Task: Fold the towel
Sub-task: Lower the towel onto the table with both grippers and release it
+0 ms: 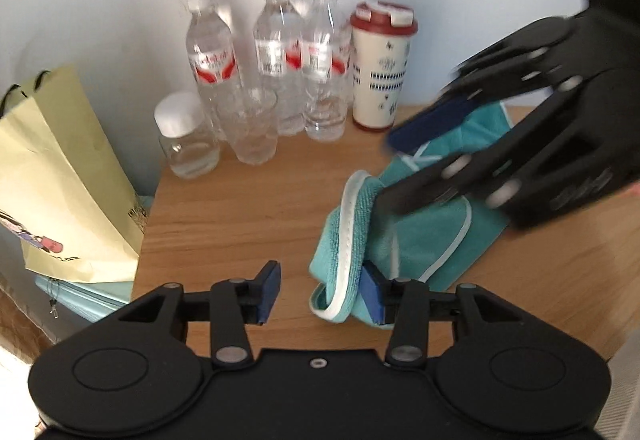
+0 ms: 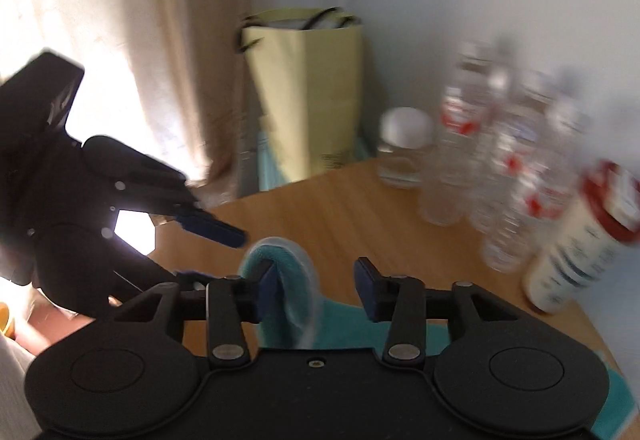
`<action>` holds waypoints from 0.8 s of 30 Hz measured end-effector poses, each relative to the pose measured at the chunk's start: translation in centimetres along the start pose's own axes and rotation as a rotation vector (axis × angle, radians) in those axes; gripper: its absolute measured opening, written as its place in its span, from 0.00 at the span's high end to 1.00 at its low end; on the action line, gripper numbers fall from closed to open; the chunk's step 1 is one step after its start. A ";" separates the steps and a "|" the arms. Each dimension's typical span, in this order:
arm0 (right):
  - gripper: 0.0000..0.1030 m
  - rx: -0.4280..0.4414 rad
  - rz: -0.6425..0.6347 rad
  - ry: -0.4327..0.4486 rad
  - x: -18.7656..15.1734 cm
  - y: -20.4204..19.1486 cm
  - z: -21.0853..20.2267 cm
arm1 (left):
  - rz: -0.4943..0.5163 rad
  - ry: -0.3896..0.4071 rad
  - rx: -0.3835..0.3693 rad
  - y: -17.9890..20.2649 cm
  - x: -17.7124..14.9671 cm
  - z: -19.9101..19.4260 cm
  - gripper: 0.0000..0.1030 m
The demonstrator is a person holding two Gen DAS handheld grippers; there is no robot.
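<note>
Wooden table (image 1: pixel 248 224) fills most of both views, wall behind it. Off its left edge stands a yellow paper bag (image 1: pixel 64 176).

Teal towel (image 1: pixel 404 236) lies on the right, near part of the table. It's bunched, not flat: white-piped hem curls up in a loop at the left end, layers overlap unevenly. No clean fold line or squared edges visible.

Right gripper (image 1: pixel 400 168) comes in from the right over the towel, motion-blurred. Jaws spread apart, one blue pad above the cloth and one down at it. Nothing clamped as far as I can tell. Its own view shows the hem loop draped against its left pad, gap between the pads clear.

Left gripper (image 1: pixel 320 294) sits at the near end of the towel, jaws wide apart. Right pad touches the curled hem, left pad over bare wood. Not gripping.

Far side, well clear of the towel: three water bottles (image 1: pixel 280 60), a red-lidded tumbler (image 1: pixel 380 68), a glass (image 1: pixel 252 128), a small white-capped jar (image 1: pixel 184 136).

Judgement: early or mid-fold at best. Both tools free of the towel, cloth rumpled. Still needed: grab the corners, flatten, bring edge to edge, square it up.
</note>
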State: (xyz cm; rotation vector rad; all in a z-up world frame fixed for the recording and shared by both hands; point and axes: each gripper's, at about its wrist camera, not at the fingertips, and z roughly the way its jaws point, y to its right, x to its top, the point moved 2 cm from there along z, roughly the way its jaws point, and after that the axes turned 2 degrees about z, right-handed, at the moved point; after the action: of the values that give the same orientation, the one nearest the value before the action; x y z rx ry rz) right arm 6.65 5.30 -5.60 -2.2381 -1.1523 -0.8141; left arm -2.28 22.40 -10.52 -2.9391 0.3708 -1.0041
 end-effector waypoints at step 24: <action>0.55 -0.395 0.193 -0.359 -14.0 14.5 -0.1 | 0.416 -0.165 -0.043 7.8 3.2 10.1 0.83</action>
State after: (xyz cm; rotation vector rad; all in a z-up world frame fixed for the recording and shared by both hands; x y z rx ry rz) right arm 12.22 -10.02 -17.48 -2.8619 -0.9639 -0.6170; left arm 4.58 13.43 -17.29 -2.7743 0.9538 -0.7016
